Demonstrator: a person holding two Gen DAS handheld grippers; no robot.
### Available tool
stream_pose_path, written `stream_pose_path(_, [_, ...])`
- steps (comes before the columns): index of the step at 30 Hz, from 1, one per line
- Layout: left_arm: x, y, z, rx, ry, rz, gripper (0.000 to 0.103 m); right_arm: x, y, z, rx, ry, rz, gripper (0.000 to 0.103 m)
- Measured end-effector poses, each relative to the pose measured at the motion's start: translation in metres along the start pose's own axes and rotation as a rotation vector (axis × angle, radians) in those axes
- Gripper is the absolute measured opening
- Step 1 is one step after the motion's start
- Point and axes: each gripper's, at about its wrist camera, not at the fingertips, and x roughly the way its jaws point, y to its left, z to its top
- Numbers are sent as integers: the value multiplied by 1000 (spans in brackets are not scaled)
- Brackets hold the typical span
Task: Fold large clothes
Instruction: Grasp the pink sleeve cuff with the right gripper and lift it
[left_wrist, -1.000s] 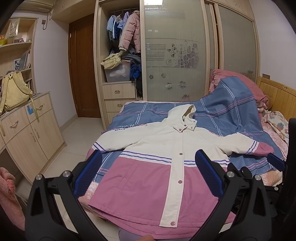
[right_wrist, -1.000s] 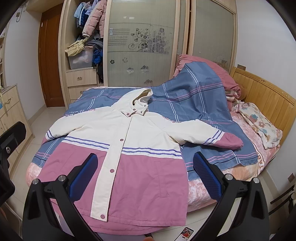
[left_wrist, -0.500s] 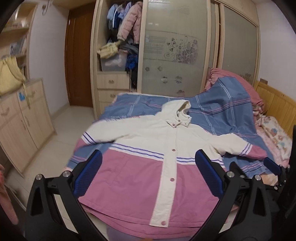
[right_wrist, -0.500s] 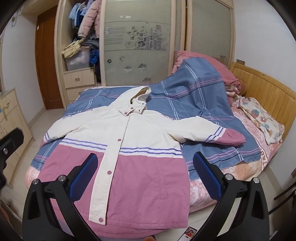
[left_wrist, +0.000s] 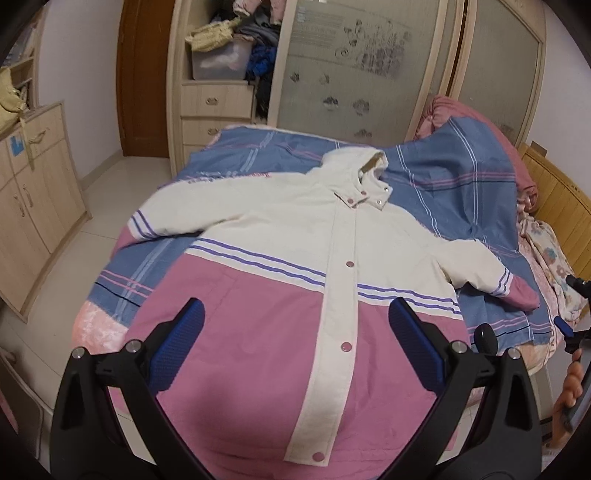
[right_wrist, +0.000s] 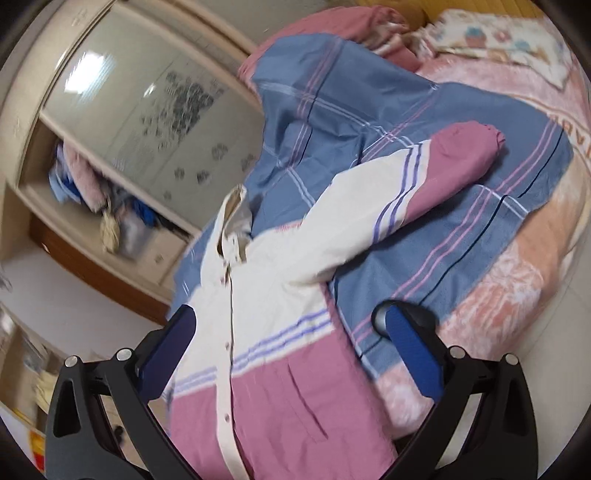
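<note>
A: Start with the jaws. What are they doing?

B: The left gripper (left_wrist: 295, 347) has its jaws spread wide with nothing between them, over the jacket's pink hem. The right gripper (right_wrist: 291, 354) is also spread wide and empty, tilted over the jacket's right side.

A: And the jacket?

B: The hooded jacket (left_wrist: 317, 280) lies face up and flat on the bed (right_wrist: 517, 280), snapped shut down a cream placket, both sleeves out to the sides. The right sleeve (right_wrist: 417, 177) reaches across the blue plaid quilt (left_wrist: 454, 177).

A: So how far along?

B: I'd say nothing is folded yet: sleeves, body and hood all remain.

A: Material?

B: Padded and puffy, smooth shell, cream above, pink below, thin purple stripes between. It likely springs back when folded.
</note>
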Motion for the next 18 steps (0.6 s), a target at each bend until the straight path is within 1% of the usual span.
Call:
stream_pose_path(1, [11,-3,2,-1,18,-15,101,1,-11,11,6,-7,-7,102])
stream_pose_path(3, [29,-9,6,-1,41,-33,101,4,-34,38,7,-48,-50,102])
stream_pose_path(5, [47,-16,8,14,53,-33,101,9,-58,59,18,-90,-65,102])
stream_pose_path(6, [53,-18,9,21,59,-29,101,13,-75,73,47,-106,-84,102])
stream_pose_path(8, [69,-23,10,38,76,-20,101,25,-113,97,126,-100,-114,102])
stream_pose_path(10, [82,-23,11,42,92,-17,101,35,-145,115,189,-101,-143,102])
stream_pose_path(12, [95,-24,12,38,111,-14,101,45,-175,130,228,-104,-215,102])
stream_pose_path(14, [106,-25,12,38,130,-7,101,61,-201,140,250,-84,-276,92])
stream_pose_path(15, [111,-26,12,39,138,-3,101,69,-212,144,272,-68,-274,83])
stream_pose_path(16, [115,-27,12,43,145,0,101,77,-222,145,299,-48,-255,79])
stream_pose_path(17, [118,-29,12,48,151,2,101,89,-234,145,337,-24,-224,78])
stream_pose_path(18, [121,-31,12,54,156,5,101,98,-241,144,352,-5,-219,78])
